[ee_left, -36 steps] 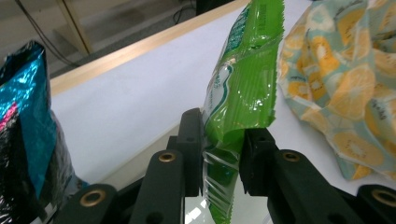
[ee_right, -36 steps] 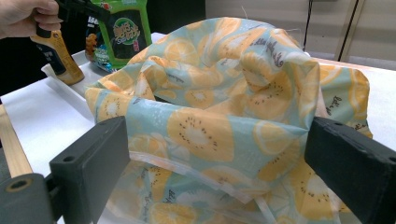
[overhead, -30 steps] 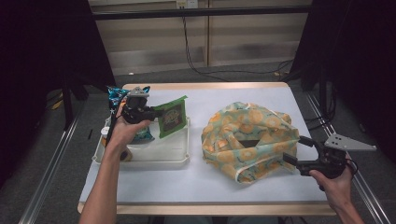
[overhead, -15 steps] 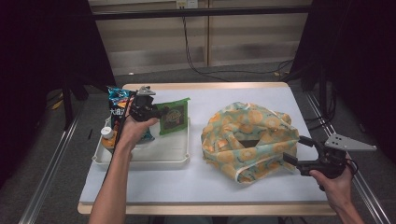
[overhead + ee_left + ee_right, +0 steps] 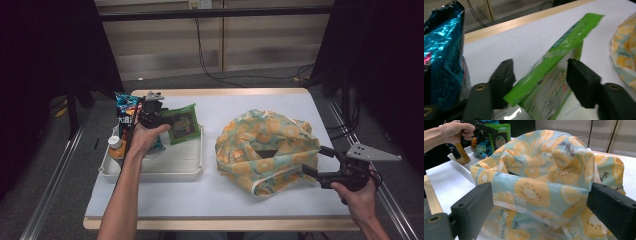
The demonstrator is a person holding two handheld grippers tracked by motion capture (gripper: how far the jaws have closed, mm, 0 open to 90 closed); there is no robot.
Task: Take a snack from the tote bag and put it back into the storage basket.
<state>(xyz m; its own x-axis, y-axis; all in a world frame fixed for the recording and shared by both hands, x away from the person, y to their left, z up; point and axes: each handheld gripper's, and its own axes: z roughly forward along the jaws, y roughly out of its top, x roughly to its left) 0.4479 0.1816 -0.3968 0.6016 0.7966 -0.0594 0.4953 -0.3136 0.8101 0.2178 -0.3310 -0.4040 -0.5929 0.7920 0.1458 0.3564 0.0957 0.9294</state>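
A green snack packet [image 5: 184,125] stands tilted at the far end of the white tray [image 5: 165,167]. My left gripper [image 5: 159,114] is at its upper edge. In the left gripper view the packet [image 5: 554,65] lies between the jaws of the left gripper [image 5: 540,66], which have just been opening and no longer pinch it. A shiny blue packet [image 5: 444,57] stands just left of it. My right gripper [image 5: 315,160] is open at the near right rim of the orange-and-teal fabric bag [image 5: 267,145], and its jaws [image 5: 541,188] stand wide on either side of the cloth [image 5: 541,177].
An orange bottle [image 5: 116,147] stands in the tray's left side behind my forearm. The tray's near half is bare. White tabletop lies between tray and bag. The table's wooden edge [image 5: 220,92] runs along the far side, with cables on the floor beyond.
The left hand has shifted a little toward the tray's far end and lowered. Its jaws have opened around the green packet. The right hand and bag have not moved.
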